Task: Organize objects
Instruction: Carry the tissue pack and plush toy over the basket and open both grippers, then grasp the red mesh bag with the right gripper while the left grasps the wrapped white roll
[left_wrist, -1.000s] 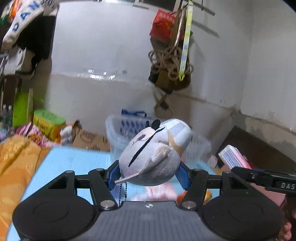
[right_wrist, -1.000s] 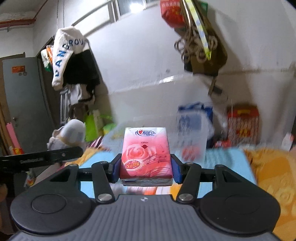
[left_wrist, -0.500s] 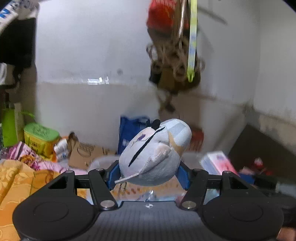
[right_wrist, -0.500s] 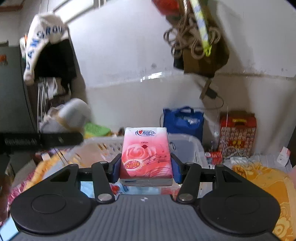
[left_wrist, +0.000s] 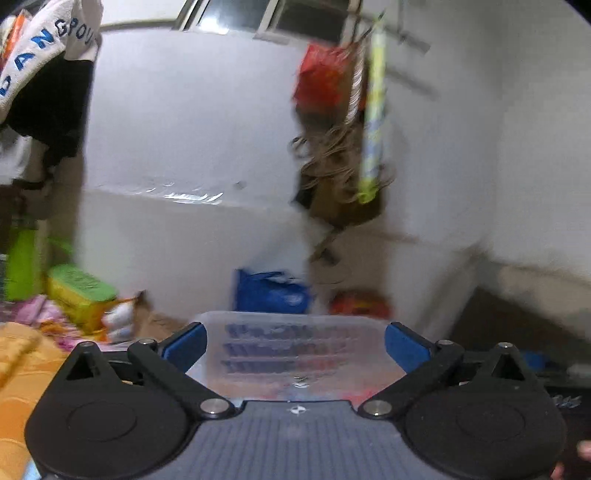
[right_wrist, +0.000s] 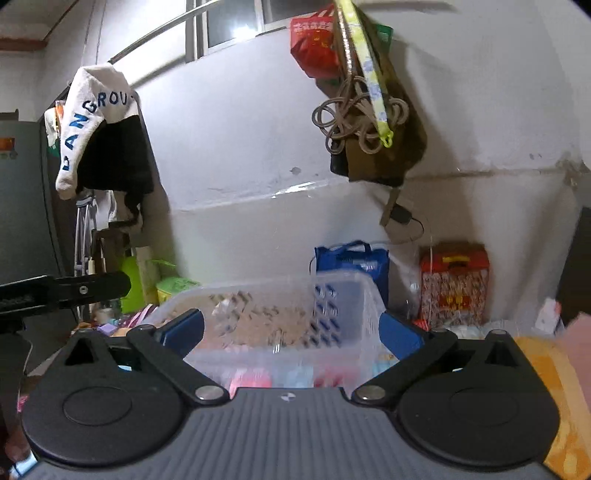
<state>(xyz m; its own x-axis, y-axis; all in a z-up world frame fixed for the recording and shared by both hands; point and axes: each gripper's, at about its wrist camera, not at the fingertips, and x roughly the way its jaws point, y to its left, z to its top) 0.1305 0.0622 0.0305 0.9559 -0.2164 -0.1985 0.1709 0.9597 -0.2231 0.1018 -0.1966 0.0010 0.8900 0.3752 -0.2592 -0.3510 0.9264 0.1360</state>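
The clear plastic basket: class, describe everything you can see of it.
The clear plastic basket is translucent, with slotted walls and a rounded rim. It stands upright just ahead of the open right gripper, its near wall low in the view. Blurred pink and pale blue shapes show through it. A blue bag stands behind it.

Surface: bed under an orange blanket (right_wrist: 550, 373)
On it: clear plastic basket (right_wrist: 343, 291), slotted walls, pink packets blurred inside

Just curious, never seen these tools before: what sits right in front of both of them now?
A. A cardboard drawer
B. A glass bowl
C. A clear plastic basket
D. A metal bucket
C: both wrist views look onto a clear plastic basket with slotted walls.
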